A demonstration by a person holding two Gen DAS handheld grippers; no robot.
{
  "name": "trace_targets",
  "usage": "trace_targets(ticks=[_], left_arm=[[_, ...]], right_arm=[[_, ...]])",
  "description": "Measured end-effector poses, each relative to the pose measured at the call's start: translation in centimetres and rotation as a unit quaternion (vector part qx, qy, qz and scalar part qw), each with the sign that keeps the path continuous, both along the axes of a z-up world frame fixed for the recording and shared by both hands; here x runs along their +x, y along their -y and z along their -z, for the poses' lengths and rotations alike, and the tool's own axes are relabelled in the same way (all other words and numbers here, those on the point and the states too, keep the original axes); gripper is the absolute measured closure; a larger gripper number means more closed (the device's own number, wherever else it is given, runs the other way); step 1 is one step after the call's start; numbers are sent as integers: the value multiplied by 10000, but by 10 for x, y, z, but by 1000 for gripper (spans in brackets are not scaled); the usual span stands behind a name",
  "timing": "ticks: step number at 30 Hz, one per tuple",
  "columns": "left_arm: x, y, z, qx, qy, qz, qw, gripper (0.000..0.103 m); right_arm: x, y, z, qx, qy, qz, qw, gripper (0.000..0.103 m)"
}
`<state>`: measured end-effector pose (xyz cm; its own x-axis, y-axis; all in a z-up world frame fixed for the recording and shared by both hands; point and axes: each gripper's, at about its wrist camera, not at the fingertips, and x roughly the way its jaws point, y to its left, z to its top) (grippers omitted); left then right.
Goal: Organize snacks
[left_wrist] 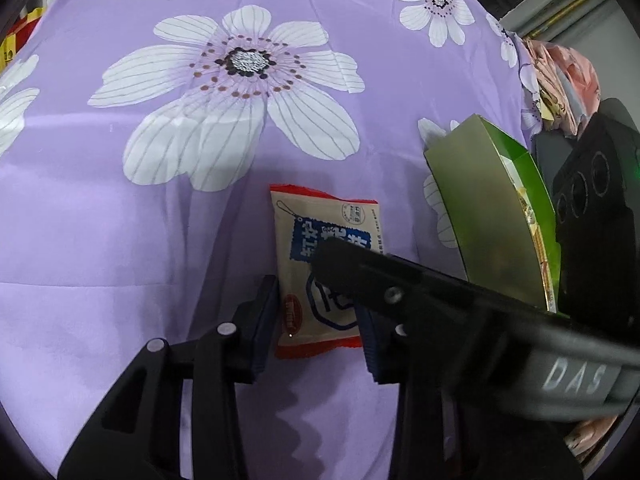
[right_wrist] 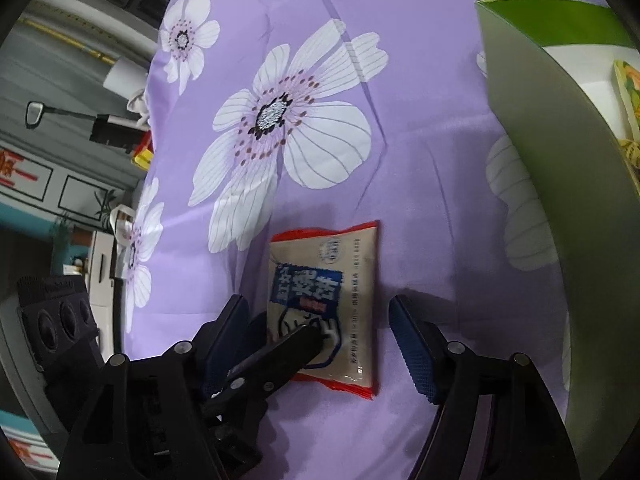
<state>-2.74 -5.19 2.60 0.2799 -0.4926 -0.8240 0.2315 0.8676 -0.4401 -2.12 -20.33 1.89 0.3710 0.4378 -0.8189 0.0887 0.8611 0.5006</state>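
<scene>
purple flowered cloth (left_wrist: 120, 240) holds the snack packet (left_wrist: 340, 224) flat, left gripper (left_wrist: 318, 320) pinching its side edges, right gripper (right_wrist: 320, 340) spread over it, green box (left_wrist: 496, 208) near, clear cloth beyond.

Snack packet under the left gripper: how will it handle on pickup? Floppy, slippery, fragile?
The snack packet looks like a thin, glossy film pouch lying flat on the purple cloth, so probably light and somewhat slippery. Its crimped ends suggest it may flex rather than stay rigid. The left gripper pinches it across its width, so it may buckle; contents could crush.
</scene>
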Motion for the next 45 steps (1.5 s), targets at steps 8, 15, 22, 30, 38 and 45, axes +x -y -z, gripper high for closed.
trace_targets(ticks=[8, 15, 22, 30, 38, 45], left_arm=[[-9, 5, -6, 116, 197, 8, 9997, 72], [-28, 14, -49, 179, 885, 174, 9958, 73], [-54, 26, -78, 379, 1495, 425, 9871, 73], [-71, 26, -100, 232, 1820, 506, 9817, 73], [-84, 34, -117, 134, 2081, 587, 9763, 73], [-90, 44, -118, 52, 2094, 752, 9749, 73]], right_arm=[[-4, -6, -3, -112, 131, 43, 9998, 39], [-28, -4, -46, -242, 794, 245, 9962, 39], [-63, -4, -80, -410, 1256, 476, 9901, 39], [-87, -3, -109, -526, 1624, 636, 9833, 39], [-105, 3, -128, -574, 1892, 836, 9767, 39], [-115, 11, -129, -665, 1985, 1007, 9727, 39]])
